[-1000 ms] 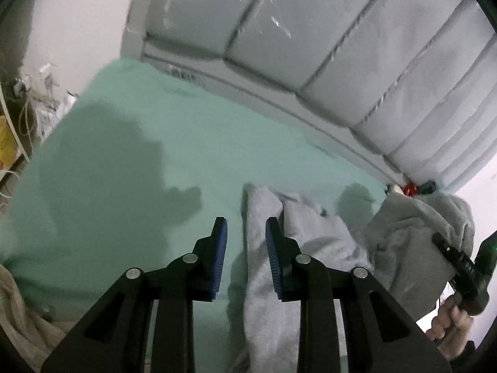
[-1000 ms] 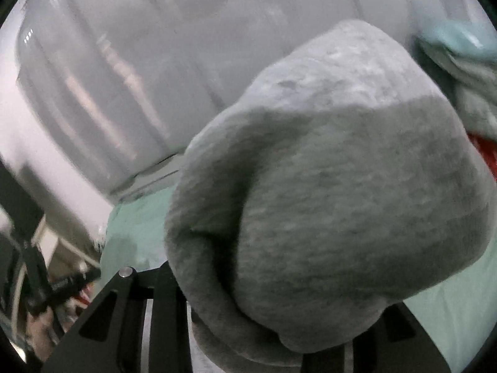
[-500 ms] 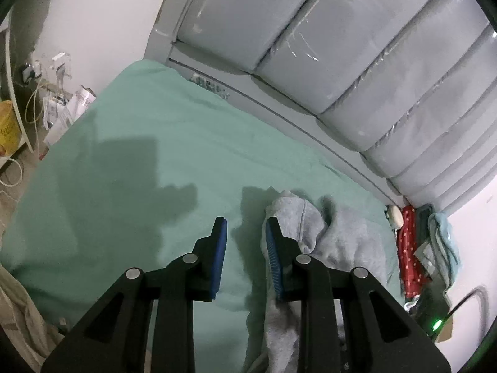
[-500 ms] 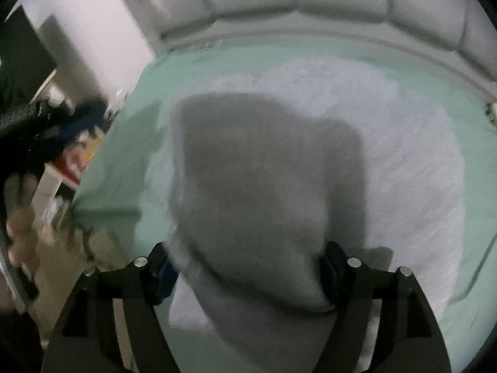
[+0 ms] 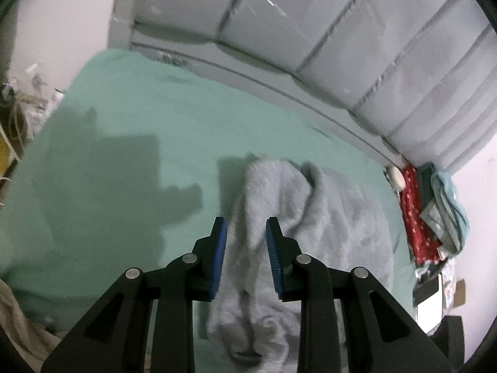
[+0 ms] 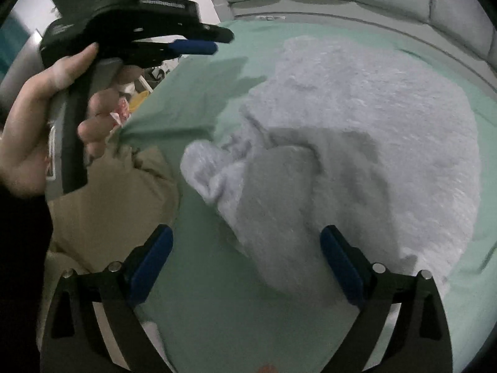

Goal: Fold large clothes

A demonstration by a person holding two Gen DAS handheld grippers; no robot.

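Observation:
A light grey fleecy garment lies crumpled on the green bed sheet. My left gripper hovers above the garment's left edge, its blue pads a narrow gap apart with nothing pinched between them. The right wrist view shows that gripper held up in the air by a hand. My right gripper points down at the garment; its jaws are opening wide. A shadowed fold of the grey cloth lies between them, and neither pad presses on it.
A padded grey headboard runs along the far side of the bed. Beige cloth hangs at the near left edge. A red patterned item and teal cloths sit beside the bed's right side, and clutter lies off its left.
The right gripper let go of the grey garment, spread its jaws wide and swung down over the bed. The garment now rests on the sheet. The left gripper's jaws kept their gap.

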